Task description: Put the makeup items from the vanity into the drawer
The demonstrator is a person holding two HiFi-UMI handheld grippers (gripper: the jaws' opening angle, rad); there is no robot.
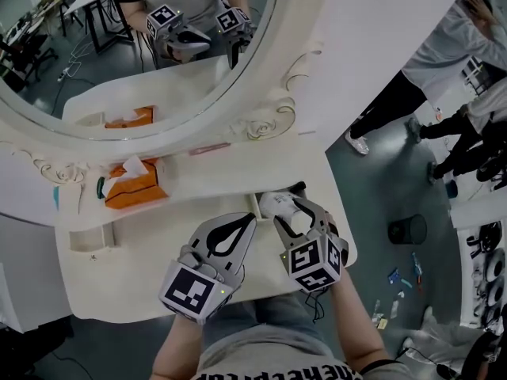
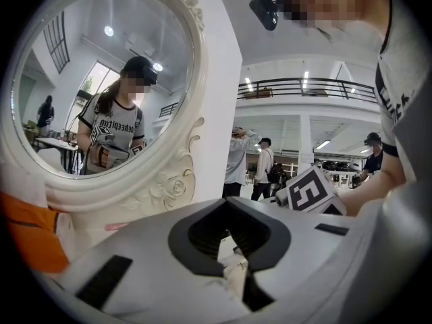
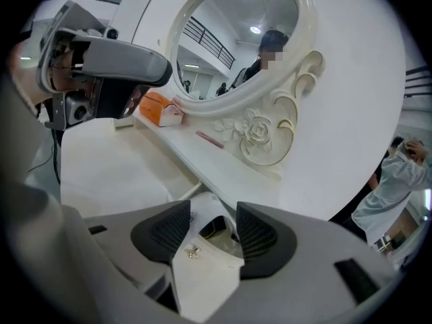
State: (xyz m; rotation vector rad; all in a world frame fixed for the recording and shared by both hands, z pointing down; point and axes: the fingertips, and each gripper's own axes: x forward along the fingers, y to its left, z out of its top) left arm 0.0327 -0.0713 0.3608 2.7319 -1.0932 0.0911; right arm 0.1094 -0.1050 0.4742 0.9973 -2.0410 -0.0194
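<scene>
Left hand-held gripper (image 1: 250, 220) clenched, empty — right hand-held gripper (image 1: 291, 210) released above the drawer (image 1: 258, 206).

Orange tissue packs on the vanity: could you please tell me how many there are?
1. The orange tissue pack lies on the vanity, on its shelf below the mirror, left of centre; the orange shape in the mirror glass is its reflection. No other shows.
</scene>
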